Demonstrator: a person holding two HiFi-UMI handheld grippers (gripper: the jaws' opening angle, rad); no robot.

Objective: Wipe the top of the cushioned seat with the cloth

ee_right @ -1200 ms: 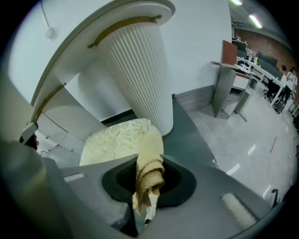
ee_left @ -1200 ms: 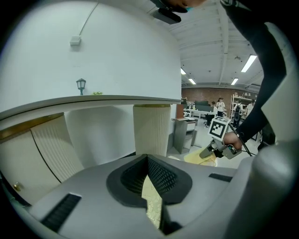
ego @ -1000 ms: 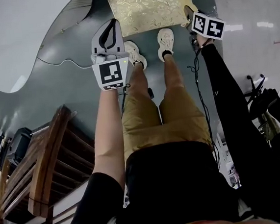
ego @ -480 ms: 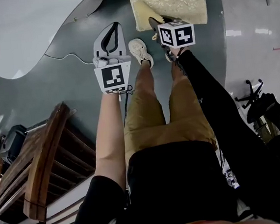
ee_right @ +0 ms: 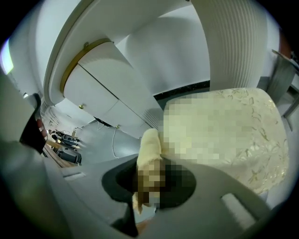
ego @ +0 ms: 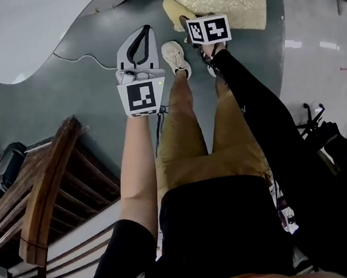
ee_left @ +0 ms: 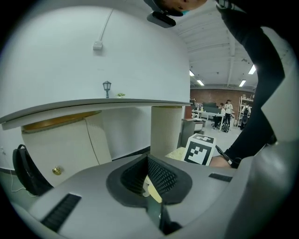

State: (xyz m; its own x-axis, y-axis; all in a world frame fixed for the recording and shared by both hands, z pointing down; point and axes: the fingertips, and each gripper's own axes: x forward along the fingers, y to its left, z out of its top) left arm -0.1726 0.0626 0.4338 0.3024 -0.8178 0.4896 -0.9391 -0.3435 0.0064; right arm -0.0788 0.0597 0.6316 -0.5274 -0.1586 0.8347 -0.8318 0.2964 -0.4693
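My right gripper (ee_right: 148, 184) has its jaws clamped on the cloth (ee_right: 150, 144), a pale yellow roll that stands out from between the pads and points away from me. The far end of the cloth reaches the near left corner of the cushioned seat (ee_right: 252, 135); whether it touches the fabric I cannot tell. The seat is cream and gold with a leaf pattern, and it sits low on the grey floor (ego: 65, 97) in front of a ribbed white column (ee_right: 233, 42).

My left gripper (ee_left: 152, 184) holds its jaws nearly together. The dark ribbed pads meet in a narrow V, and a pale sliver shows in the slit, though I cannot make out what it is. In the head view the tips of these jaws meet above the floor, left of the cloth and apart from it.

Nearer to me, my shoe (ego: 175, 57) stands on the floor between the two grippers, just before the seat. A thin cable (ego: 86, 59) runs over the floor to the left of the left gripper. Beyond it curves the edge of a large white table (ego: 22, 27). A wooden chair (ego: 50, 190) stands at my left side, well apart from the seat.
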